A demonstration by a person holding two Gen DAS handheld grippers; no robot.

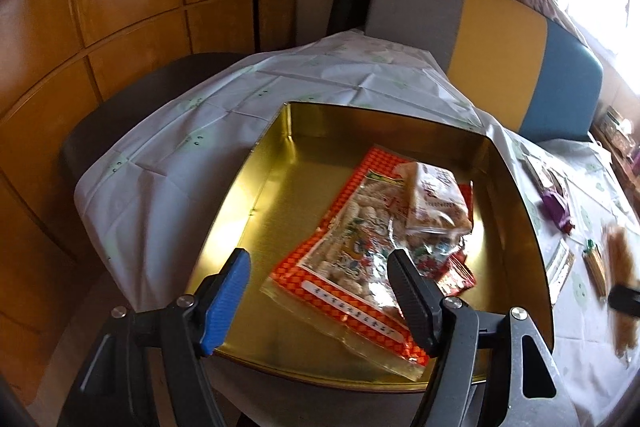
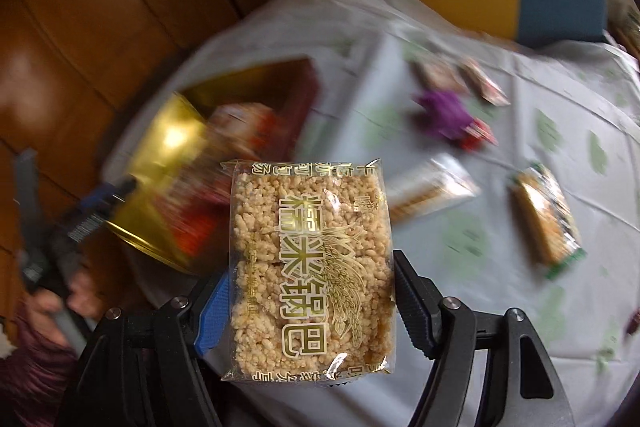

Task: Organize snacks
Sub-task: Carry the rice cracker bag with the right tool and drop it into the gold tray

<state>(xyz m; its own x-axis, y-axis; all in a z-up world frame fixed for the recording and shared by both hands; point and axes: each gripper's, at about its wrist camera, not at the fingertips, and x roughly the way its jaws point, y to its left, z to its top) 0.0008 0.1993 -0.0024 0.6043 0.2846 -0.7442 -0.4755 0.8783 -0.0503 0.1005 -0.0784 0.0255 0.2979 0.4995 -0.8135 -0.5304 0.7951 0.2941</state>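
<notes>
Clamped lengthwise in the right gripper (image 2: 310,291): crinkly clear rice-cracker pack (image 2: 310,267), long axis running away from the camera. Left gripper (image 1: 320,291) gaping over gold tin (image 1: 256,187).

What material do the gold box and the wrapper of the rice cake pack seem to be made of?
Gold box: probably thin metal, shiny gold finish; its walls mirror the light and have crisp folded corners.
Rice cake pack wrapper: clear glossy plastic film, likely; the cakes show through, and its sealed ends crinkle.

A gold tin (image 1: 304,163) holds an orange-checked snack bag (image 1: 344,255), the tabletop (image 2: 520,267) wears pale cloth with green motifs, and the clear rice-cake packet (image 2: 310,267) carries gold lettering.
</notes>
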